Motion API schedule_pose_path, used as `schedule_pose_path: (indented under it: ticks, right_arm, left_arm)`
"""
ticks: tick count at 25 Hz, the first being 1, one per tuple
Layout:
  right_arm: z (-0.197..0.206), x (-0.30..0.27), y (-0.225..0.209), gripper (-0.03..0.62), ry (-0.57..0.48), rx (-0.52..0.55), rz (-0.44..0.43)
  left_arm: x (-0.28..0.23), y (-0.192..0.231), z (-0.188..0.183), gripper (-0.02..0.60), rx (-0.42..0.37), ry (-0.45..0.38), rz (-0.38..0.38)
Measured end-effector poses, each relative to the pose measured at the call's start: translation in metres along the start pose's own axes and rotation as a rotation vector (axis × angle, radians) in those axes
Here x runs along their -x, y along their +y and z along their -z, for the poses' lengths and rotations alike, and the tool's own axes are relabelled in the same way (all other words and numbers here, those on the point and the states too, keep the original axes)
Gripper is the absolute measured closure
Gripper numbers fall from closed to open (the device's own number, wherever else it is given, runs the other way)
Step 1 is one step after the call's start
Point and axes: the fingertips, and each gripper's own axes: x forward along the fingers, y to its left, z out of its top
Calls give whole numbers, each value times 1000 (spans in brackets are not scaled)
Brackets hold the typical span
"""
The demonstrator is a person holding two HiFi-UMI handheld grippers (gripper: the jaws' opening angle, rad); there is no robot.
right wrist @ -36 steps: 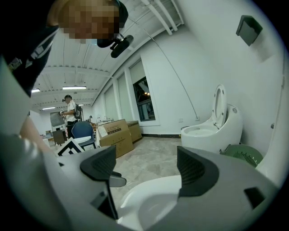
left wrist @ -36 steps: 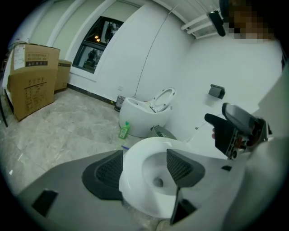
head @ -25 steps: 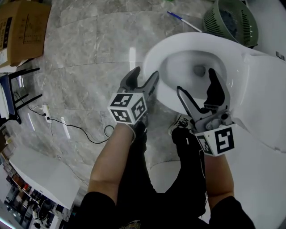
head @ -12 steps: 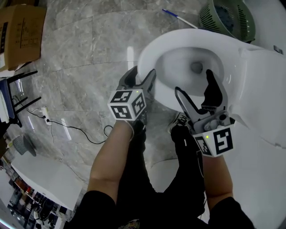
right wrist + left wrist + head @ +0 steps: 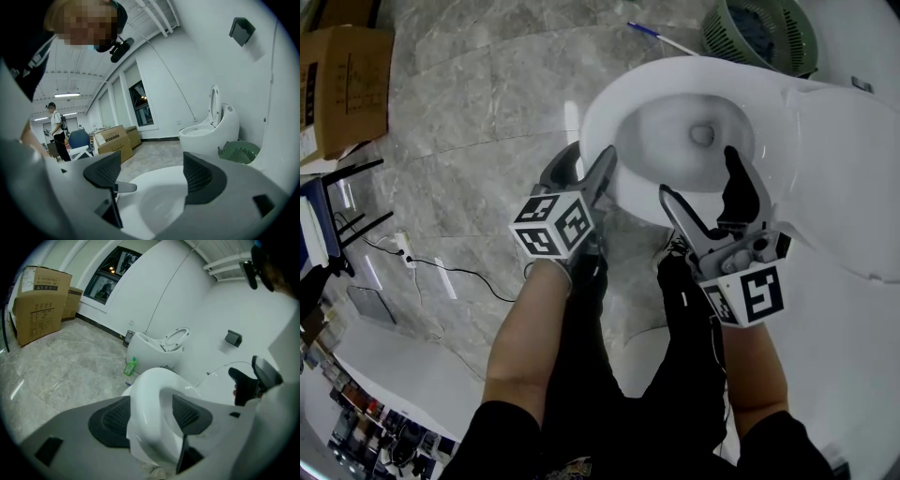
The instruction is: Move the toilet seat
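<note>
Left tool (image 5: 589,156) has advanced, clamping toilet seat (image 5: 607,101) rim; right tool (image 5: 698,174) spread, empty.

toilet seat (image 5: 602,117) between left claw (image 5: 587,156) jaws | right claw (image 5: 697,174) over bowl (image 5: 673,131) | basket (image 5: 759,34) behind bowl

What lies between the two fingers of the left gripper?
The front of the seat fills the gap of the left gripper, one finger on each side. The left gripper view shows it.
</note>
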Motion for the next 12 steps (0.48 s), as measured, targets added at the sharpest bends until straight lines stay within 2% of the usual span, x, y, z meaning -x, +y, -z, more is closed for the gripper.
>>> schedule_pose_path:
  ticks: [5,12]
  right_arm:
    - [-33,26,6,171,-5,1,20]
    - [-103,65,13,171,-13,13,92]
  left_arm:
    - [30,-40,-34,308,17,-32,54]
    - [81,-120,-88,314,-1,-43,155]
